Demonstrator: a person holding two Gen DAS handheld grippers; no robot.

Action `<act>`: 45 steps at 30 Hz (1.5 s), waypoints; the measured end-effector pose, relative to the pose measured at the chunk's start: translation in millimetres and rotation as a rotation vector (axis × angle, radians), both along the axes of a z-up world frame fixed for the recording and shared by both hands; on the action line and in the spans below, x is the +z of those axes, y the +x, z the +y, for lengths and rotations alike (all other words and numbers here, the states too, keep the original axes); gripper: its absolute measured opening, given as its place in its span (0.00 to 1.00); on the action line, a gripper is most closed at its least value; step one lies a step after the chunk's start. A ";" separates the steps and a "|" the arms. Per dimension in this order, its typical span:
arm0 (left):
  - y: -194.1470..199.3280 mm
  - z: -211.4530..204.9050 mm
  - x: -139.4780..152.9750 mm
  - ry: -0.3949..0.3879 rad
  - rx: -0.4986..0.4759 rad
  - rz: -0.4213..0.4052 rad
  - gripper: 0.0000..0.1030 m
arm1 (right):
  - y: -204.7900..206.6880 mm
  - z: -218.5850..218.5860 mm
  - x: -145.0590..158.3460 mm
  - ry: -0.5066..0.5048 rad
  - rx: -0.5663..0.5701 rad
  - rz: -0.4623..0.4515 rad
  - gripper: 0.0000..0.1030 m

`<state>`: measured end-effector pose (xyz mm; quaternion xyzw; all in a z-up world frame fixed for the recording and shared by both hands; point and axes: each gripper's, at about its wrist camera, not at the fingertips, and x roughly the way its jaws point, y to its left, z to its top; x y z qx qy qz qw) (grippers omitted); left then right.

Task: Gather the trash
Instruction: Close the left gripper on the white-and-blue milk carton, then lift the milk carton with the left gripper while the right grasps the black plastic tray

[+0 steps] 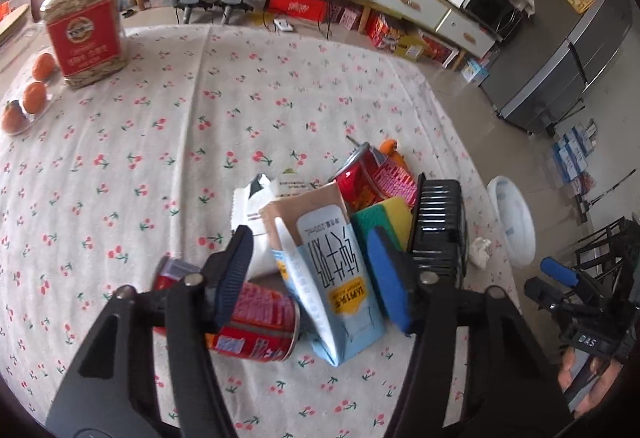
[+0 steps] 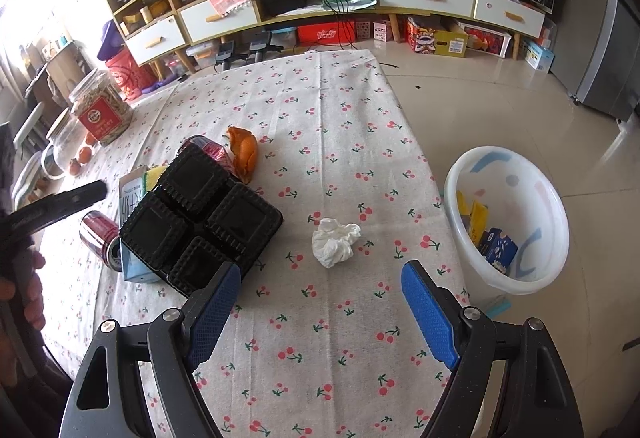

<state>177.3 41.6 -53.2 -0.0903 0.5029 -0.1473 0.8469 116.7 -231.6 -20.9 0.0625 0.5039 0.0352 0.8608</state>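
Note:
My left gripper (image 1: pixel 310 238) straddles a blue-and-white milk carton (image 1: pixel 336 278) that stands tilted in a pile of trash. The right pad lies against the carton. A sliver of white wrapper (image 1: pixel 256 205) shows between the left pad and the carton. A red can (image 1: pixel 260 322) lies under the left finger, and a second can (image 1: pixel 360 177), a yellow-green sponge (image 1: pixel 384 217) and a black plastic tray (image 2: pixel 200 213) crowd beside it. My right gripper (image 2: pixel 322 272) hangs open just short of a crumpled tissue (image 2: pixel 334 242). An orange peel (image 2: pixel 244 153) lies behind the tray.
A white basin (image 2: pixel 536 173) with yellow and blue packets stands on the floor past the table's right edge. A red-labelled jar (image 1: pixel 84 25) and oranges (image 1: pixel 34 97) sit at the far left. Low cabinets and a fridge (image 1: pixel 568 49) line the back.

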 end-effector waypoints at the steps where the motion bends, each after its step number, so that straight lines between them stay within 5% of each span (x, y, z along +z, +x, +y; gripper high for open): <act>1: 2.2 -4.3 -4.9 0.014 -0.004 0.022 0.53 | 0.4 -1.5 -0.6 0.001 -0.004 0.001 0.82; 9: 7.0 -16.7 -23.5 0.044 -0.026 0.090 0.50 | 3.7 -5.4 2.8 0.015 -0.011 -0.008 0.82; 15: 2.2 0.6 -10.1 -0.004 0.003 0.060 0.15 | 6.8 -2.8 0.6 0.018 -0.002 -0.001 0.82; 16: 0.9 3.0 -7.7 -0.004 0.003 0.050 0.03 | 7.1 -2.0 0.1 0.018 -0.001 0.001 0.82; 19: -2.9 3.1 -6.5 0.016 -0.021 0.046 0.02 | 7.7 2.3 0.2 0.014 0.003 0.002 0.82; 23: -3.7 -4.9 -10.0 0.026 -0.042 0.048 0.06 | 8.1 10.0 0.9 0.009 0.020 0.000 0.82; 26: 1.7 -11.6 -14.8 0.018 -0.041 0.076 0.57 | 7.1 11.6 0.7 0.003 0.025 -0.003 0.82; 27: 2.6 -13.7 -18.0 0.006 -0.036 0.084 0.62 | 6.9 11.0 0.2 0.004 0.022 -0.002 0.82; 34: 6.9 -34.6 -30.4 0.086 -0.053 0.084 0.60 | 4.9 -7.9 -3.5 0.026 -0.021 0.014 0.82; 45: -11.7 -8.5 -0.1 0.010 -0.017 0.009 0.55 | 5.8 -3.9 -0.6 0.028 0.003 0.007 0.82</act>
